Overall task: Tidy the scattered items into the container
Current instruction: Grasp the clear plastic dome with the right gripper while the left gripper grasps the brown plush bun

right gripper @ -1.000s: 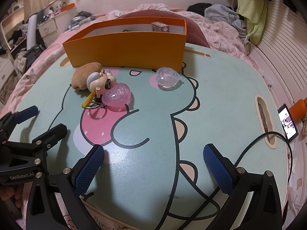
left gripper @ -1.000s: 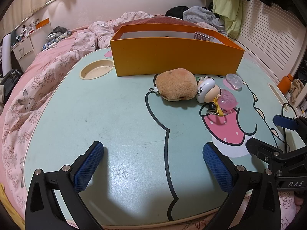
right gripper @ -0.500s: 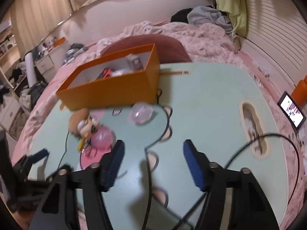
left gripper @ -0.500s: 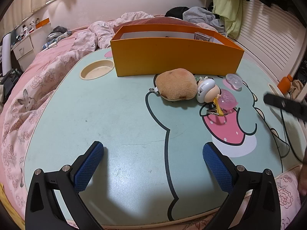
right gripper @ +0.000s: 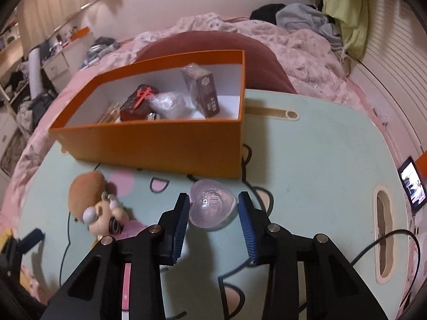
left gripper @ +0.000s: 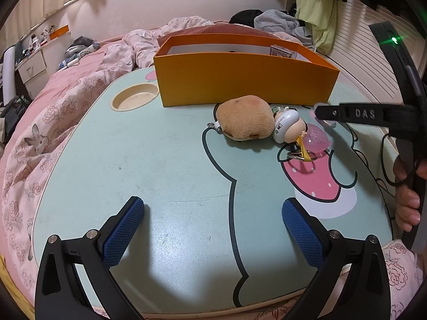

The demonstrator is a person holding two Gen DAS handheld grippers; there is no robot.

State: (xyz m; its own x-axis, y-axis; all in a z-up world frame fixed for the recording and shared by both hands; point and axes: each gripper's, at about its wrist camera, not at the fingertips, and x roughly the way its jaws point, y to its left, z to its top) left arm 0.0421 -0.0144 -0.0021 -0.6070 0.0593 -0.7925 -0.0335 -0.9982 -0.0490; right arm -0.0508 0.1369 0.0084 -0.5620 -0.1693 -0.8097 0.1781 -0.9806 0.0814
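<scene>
An orange box (left gripper: 245, 82) (right gripper: 165, 141) stands at the far side of the mint cartoon table (left gripper: 160, 160) and holds several items. In front of it lie a brown plush (left gripper: 245, 118) (right gripper: 85, 189), a white figure keychain (left gripper: 287, 128) (right gripper: 104, 213), a pink capsule (left gripper: 316, 140) and a clear capsule (right gripper: 212, 204). My right gripper (right gripper: 213, 210) is open, its fingers on either side of the clear capsule. In the left wrist view the right gripper's arm (left gripper: 360, 114) covers that capsule. My left gripper (left gripper: 210, 226) is open and empty over the near table.
A round cup recess (left gripper: 134, 97) is left of the box. A slot (right gripper: 383, 234) and a black cable (right gripper: 384, 242) are at the table's right. A phone (right gripper: 412, 186) lies beyond the right edge. Pink bedding (left gripper: 40, 122) surrounds the table.
My right gripper has moved forward and down over the table to the clear capsule and narrowed around it. My left gripper has not moved.
</scene>
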